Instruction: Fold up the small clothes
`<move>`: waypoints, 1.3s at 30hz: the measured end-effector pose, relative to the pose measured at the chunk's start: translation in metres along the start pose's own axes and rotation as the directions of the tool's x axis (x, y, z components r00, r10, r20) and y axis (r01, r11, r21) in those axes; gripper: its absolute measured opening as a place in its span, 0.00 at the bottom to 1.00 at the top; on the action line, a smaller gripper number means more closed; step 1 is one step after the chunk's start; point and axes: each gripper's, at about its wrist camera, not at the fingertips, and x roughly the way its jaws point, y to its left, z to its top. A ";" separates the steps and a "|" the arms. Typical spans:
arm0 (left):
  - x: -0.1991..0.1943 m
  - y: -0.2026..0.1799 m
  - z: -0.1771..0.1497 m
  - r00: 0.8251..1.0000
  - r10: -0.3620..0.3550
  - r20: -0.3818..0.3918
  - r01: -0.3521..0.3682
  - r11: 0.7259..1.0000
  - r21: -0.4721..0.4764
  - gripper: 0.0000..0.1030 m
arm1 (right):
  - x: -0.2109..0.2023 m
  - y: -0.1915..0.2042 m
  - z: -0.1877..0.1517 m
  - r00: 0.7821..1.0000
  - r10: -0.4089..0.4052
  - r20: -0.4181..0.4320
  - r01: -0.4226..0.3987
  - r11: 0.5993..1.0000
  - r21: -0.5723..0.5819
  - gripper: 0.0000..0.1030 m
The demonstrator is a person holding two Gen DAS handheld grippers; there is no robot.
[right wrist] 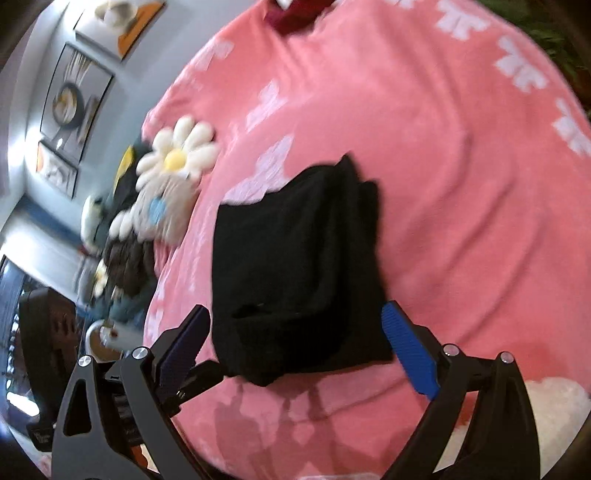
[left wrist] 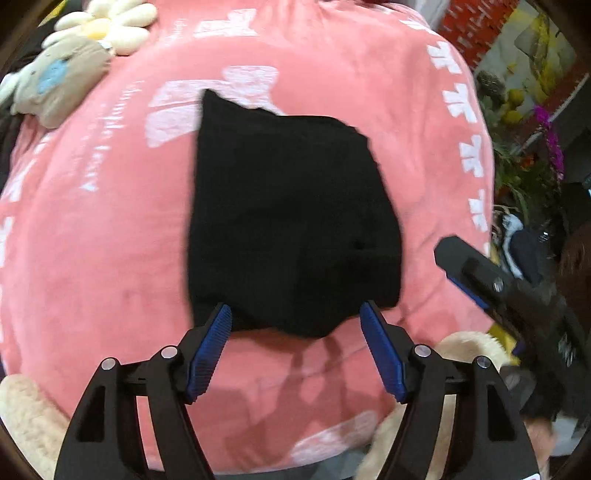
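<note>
A folded black garment (left wrist: 291, 221) lies flat on a pink blanket (left wrist: 110, 240) with white print. My left gripper (left wrist: 294, 306) stands open over the garment's near edge, its blue pads (left wrist: 210, 343) apart and pressing on nothing. In the left wrist view the right gripper (left wrist: 465, 269) juts in from the right, just off the garment's right side. In the right wrist view the same black garment (right wrist: 295, 258) shows layered folds. The right gripper (right wrist: 295, 308) is open, its fingertips either side of the garment's near end, with nothing gripped.
A daisy-shaped plush (right wrist: 177, 158) and a beige plush with a blue patch (left wrist: 55, 81) lie at the blanket's far left. A dark red cloth (right wrist: 295, 14) sits at its far end. Cream fleece (left wrist: 22, 424) edges the near side. Potted plants (left wrist: 546, 125) stand to the right.
</note>
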 end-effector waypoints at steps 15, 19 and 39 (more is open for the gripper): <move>-0.019 0.059 -0.028 0.999 0.045 -0.026 -0.047 0.995 -0.082 0.70 | 0.078 0.025 0.025 0.972 -0.041 -0.231 0.058 0.996 0.070 0.16; -0.016 0.055 -0.030 0.997 0.075 -0.030 -0.076 0.996 -0.051 0.70 | 0.020 0.083 0.053 0.995 0.083 -0.055 -0.088 0.991 -0.103 0.14; 0.018 0.051 -0.012 0.991 0.101 -0.090 -0.106 0.992 -0.061 0.70 | 0.044 0.001 0.015 0.969 -0.212 -0.130 0.195 0.972 -0.130 0.54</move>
